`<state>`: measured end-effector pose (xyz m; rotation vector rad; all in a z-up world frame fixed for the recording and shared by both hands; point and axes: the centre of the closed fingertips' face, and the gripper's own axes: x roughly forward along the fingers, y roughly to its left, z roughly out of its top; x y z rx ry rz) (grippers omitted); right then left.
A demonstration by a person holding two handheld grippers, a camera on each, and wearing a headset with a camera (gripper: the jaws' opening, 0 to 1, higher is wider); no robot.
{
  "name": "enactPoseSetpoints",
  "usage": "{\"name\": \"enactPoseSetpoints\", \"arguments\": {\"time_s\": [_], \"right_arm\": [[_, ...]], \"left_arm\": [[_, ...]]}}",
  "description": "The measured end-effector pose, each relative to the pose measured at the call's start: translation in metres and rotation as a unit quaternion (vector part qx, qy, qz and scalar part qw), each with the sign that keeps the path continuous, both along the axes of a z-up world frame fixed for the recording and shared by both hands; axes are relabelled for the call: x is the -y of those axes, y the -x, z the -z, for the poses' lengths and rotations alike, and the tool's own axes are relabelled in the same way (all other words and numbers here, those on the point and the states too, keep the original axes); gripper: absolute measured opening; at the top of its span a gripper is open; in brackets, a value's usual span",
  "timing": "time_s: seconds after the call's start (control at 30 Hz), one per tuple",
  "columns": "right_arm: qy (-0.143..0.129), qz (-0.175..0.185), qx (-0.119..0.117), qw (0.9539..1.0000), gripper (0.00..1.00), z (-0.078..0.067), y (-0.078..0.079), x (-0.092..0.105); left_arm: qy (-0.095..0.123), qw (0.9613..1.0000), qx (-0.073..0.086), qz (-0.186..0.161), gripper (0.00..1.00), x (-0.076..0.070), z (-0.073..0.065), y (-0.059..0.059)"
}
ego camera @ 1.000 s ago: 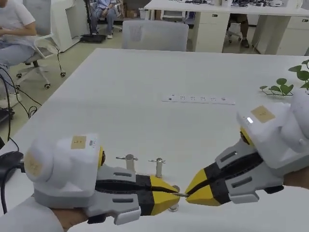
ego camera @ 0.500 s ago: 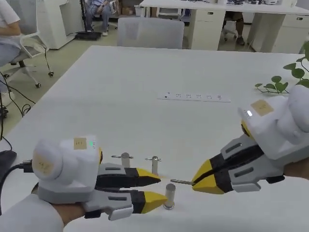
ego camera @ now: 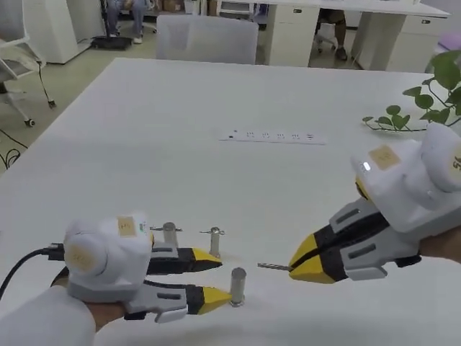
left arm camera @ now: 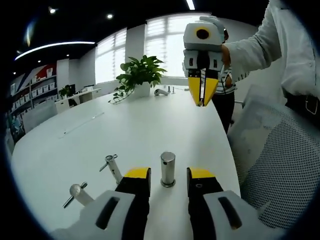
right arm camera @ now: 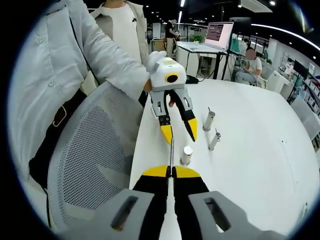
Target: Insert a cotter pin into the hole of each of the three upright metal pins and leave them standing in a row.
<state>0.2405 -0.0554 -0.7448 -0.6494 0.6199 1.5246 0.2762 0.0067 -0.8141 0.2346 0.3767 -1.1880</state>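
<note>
Plainly the bare pin (ego camera: 237, 285) stands loose on the surface (ego camera: 216, 144) just ahead of the left tongs (ego camera: 222, 280), jaws apart; the right tongs (ego camera: 292, 268) pinch the cotter pin (ego camera: 272, 267) nearby. Pushed in off-line, it could topple that unsupported pin into the two finished pins (ego camera: 215, 241).

White tabletop (ego camera: 216, 173). Near the front edge stand three upright metal pins: a bare pin (ego camera: 237, 285), and beyond it two side by side, left pin (ego camera: 170, 234) and right pin (ego camera: 214, 242), each with a cotter pin (ego camera: 214, 231) through its head. A power strip (ego camera: 272, 136) lies mid-table, and a potted plant (left arm camera: 140, 75) stands at the right.
</note>
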Motion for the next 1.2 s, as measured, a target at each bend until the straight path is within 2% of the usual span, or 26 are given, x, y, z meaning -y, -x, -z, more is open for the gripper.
{"name": "enactPoseSetpoints", "arguments": {"time_s": [0.23,0.37,0.43,0.53,0.67,0.93,1.07,1.2], "right_arm": [[0.021,0.016,0.003,0.9996,0.04,0.011,-0.006,0.009],[0.03,0.02,0.001,0.9993,0.04,0.018,-0.01,0.012],[0.032,0.022,0.0,0.9992,0.04,0.019,-0.011,0.013],[0.031,0.024,-0.001,0.9992,0.04,0.02,-0.013,0.012],[0.036,0.028,0.002,0.999,0.04,0.024,-0.018,0.013],[0.052,0.034,0.007,0.998,0.04,0.036,-0.023,0.011],[0.052,0.036,0.006,0.998,0.04,0.038,-0.025,0.009],[0.061,0.035,0.009,0.9975,0.04,0.043,-0.028,0.008]], "left_arm": [[-0.008,0.9998,-0.003,0.015,0.27,0.003,0.019,-0.005],[0.0,0.9997,-0.007,0.023,0.27,0.011,0.02,-0.005],[-0.004,0.9996,-0.002,0.028,0.26,0.012,0.023,-0.006],[-0.005,0.9995,-0.004,0.03,0.23,0.014,0.029,-0.008],[0.003,0.9997,-0.002,0.024,0.19,0.016,0.031,-0.012],[0.002,0.9998,-0.009,0.017,0.17,0.017,0.035,-0.014],[-0.001,0.9998,-0.008,0.019,0.14,0.021,0.035,-0.013],[-0.003,0.9996,0.0,0.027,0.12,0.023,0.036,-0.014]]}}
